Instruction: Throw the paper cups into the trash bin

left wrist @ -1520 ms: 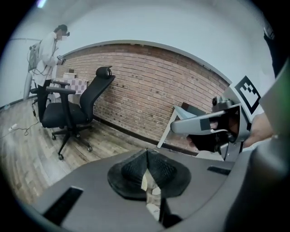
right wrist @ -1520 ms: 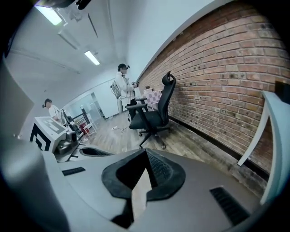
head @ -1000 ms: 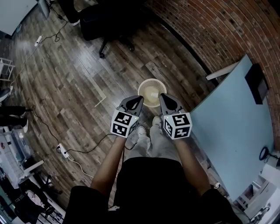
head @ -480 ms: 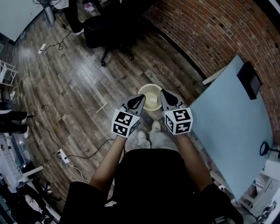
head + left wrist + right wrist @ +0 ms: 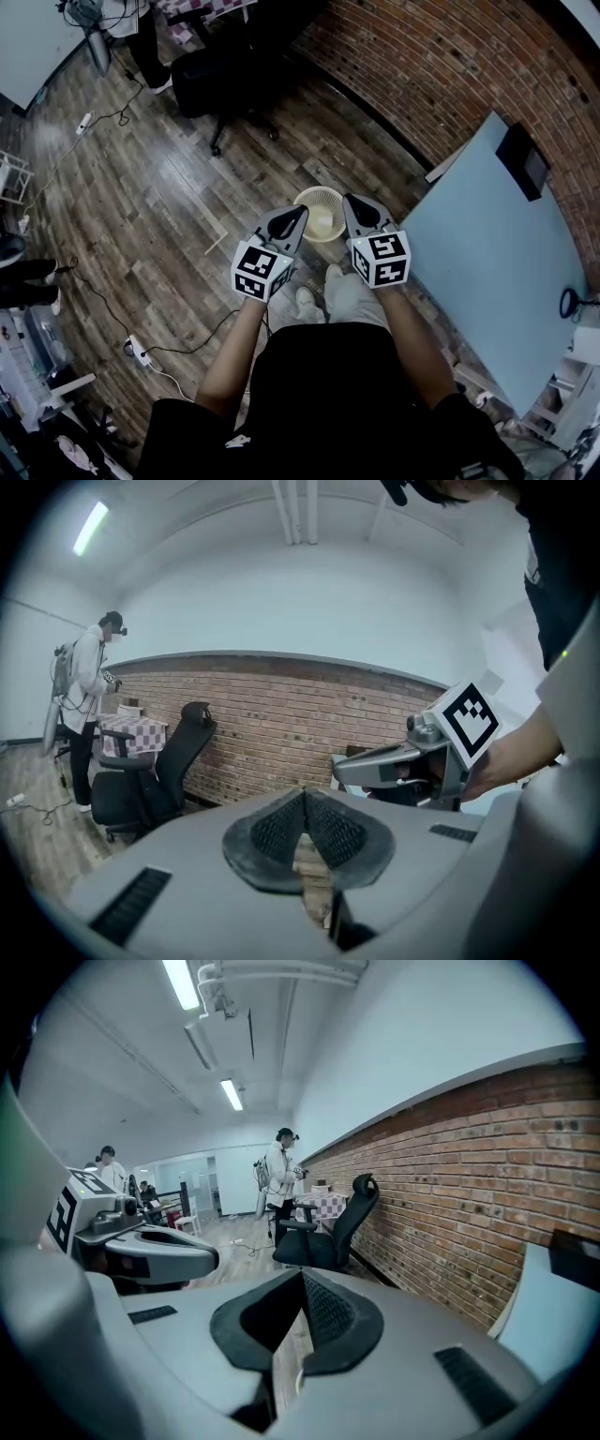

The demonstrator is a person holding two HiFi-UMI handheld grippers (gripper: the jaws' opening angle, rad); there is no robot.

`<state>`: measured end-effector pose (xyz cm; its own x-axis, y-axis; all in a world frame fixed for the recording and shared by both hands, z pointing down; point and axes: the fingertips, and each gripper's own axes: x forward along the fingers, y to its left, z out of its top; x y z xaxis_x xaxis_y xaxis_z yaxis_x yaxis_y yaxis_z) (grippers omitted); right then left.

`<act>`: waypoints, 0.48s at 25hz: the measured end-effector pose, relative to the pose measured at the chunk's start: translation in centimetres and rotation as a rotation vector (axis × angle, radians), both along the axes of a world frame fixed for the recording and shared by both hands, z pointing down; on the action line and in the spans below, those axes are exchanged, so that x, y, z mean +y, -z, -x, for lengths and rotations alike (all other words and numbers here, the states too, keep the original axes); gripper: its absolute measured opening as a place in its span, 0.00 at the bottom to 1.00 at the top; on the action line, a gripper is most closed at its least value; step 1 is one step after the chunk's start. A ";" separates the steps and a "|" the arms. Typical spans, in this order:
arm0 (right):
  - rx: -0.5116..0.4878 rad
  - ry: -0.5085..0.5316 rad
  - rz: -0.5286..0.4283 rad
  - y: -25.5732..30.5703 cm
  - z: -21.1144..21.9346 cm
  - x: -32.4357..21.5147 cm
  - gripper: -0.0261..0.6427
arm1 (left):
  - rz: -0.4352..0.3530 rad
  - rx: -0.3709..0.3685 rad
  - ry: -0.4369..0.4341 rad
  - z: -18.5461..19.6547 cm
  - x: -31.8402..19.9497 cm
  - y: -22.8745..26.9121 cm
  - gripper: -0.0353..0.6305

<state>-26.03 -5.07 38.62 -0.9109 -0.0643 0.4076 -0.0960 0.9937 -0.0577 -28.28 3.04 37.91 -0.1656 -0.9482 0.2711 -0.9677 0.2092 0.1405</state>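
Below, trash bin (image 5: 323, 190) sits between left claw (image 5: 300, 214), right claw (image 5: 350, 201).

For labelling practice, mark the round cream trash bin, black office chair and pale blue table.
Round cream trash bin (image 5: 317, 190): head view, rim.
Black office chair (image 5: 214, 67): head view, seat.
Pale blue table (image 5: 487, 267): head view, top.

A dark wooden plank floor (image 5: 159, 206) runs to a red brick wall (image 5: 450, 75) at the far right, with a black office chair (image 5: 211, 70) near it. A pale blue bench (image 5: 487, 272) stands at right. A power strip (image 5: 134, 347) and its cable lie at near left. Strip lights (image 5: 231, 1094) glow on the white ceiling.
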 end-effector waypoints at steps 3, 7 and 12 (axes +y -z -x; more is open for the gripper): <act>-0.010 -0.008 0.002 0.3 -0.2 0.2 0.04 | 0.013 -0.008 0.006 -0.1 0.3 -0.1 0.07; -0.019 -0.020 0.023 0.5 -0.6 0.7 0.04 | 0.011 -0.006 0.026 0.3 1.0 -0.1 0.07; -0.035 -0.015 0.023 1.1 -1.3 0.9 0.04 | 0.000 -0.001 0.031 0.1 1.1 0.5 0.07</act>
